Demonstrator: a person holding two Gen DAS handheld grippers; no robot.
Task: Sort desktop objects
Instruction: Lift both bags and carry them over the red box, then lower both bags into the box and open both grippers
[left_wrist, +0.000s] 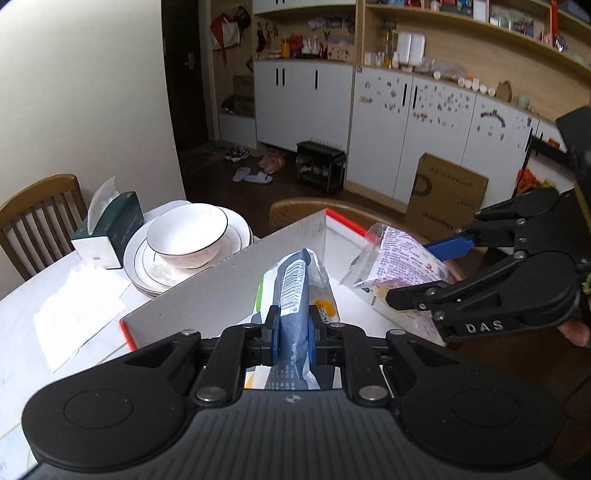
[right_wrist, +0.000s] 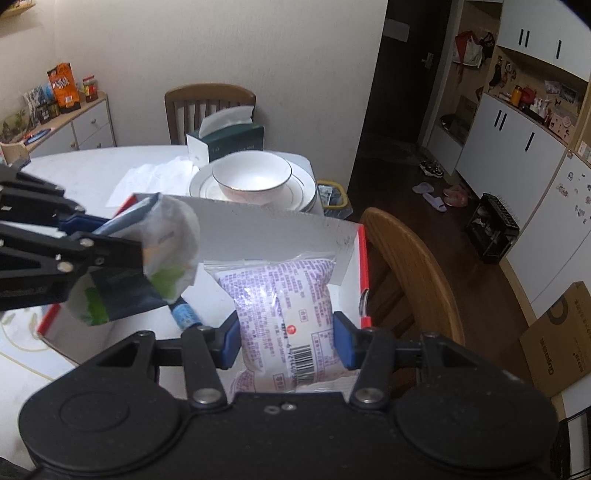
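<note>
- Left tongs (left_wrist: 292, 325) squeezing a blue-grey packet (left_wrist: 293, 295) over the white box (left_wrist: 221, 280).
- Right tongs (right_wrist: 285, 338) gripping a purple-printed bag (right_wrist: 284, 295) above that box.

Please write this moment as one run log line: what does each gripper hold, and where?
left gripper: shut on grey snack packet | right gripper: shut on purple-print bag | both over white box | not yet released

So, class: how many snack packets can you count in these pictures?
2. The blue packet is clamped in the left gripper over the box. The purple packet is held in the right gripper over the same box. Others may lie hidden beneath.
</note>
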